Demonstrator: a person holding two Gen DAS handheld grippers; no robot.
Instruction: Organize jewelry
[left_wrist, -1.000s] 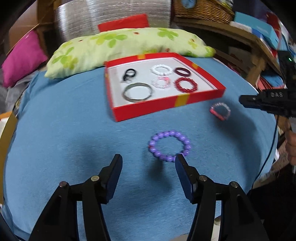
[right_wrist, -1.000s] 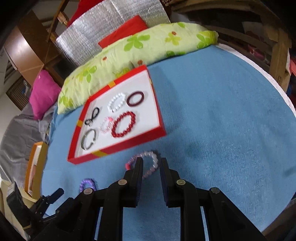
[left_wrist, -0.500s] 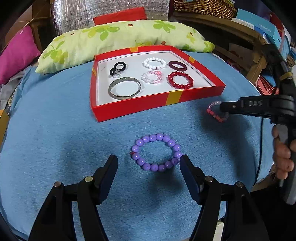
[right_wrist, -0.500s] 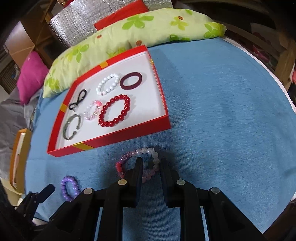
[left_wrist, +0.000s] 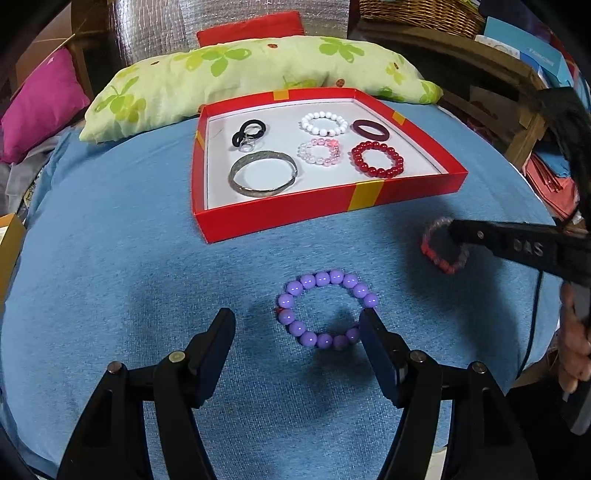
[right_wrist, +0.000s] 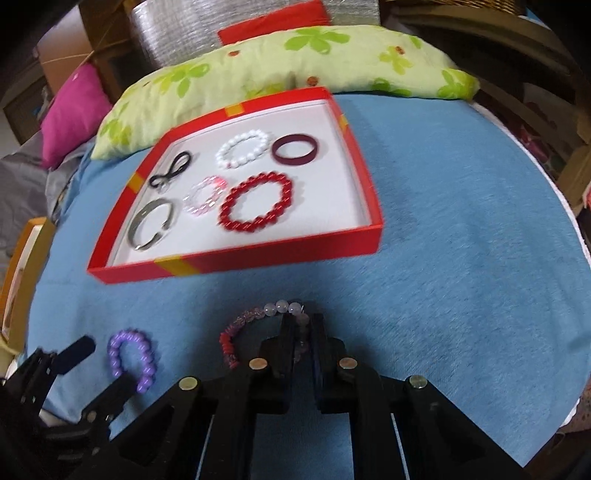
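A purple bead bracelet (left_wrist: 327, 311) lies on the blue cloth just ahead of my open left gripper (left_wrist: 297, 332), partly between its fingers; it also shows in the right wrist view (right_wrist: 131, 357). My right gripper (right_wrist: 303, 326) is shut on a pink and red bead bracelet (right_wrist: 255, 325), which also shows in the left wrist view (left_wrist: 441, 245). The red tray (left_wrist: 288, 218) holds several bracelets, among them a silver bangle (left_wrist: 263, 178) and a red bead bracelet (left_wrist: 377, 159).
A green flowered pillow (left_wrist: 243, 70) lies behind the tray, with a magenta cushion (left_wrist: 37, 107) at the far left. A wooden shelf (left_wrist: 480, 62) with boxes stands at the right. The cloth-covered round surface drops off at the near edge (left_wrist: 280, 443).
My left gripper has moved forward until the purple bracelet lies partly between its fingers. My right gripper has closed in on the pink and red bracelet and grips it.
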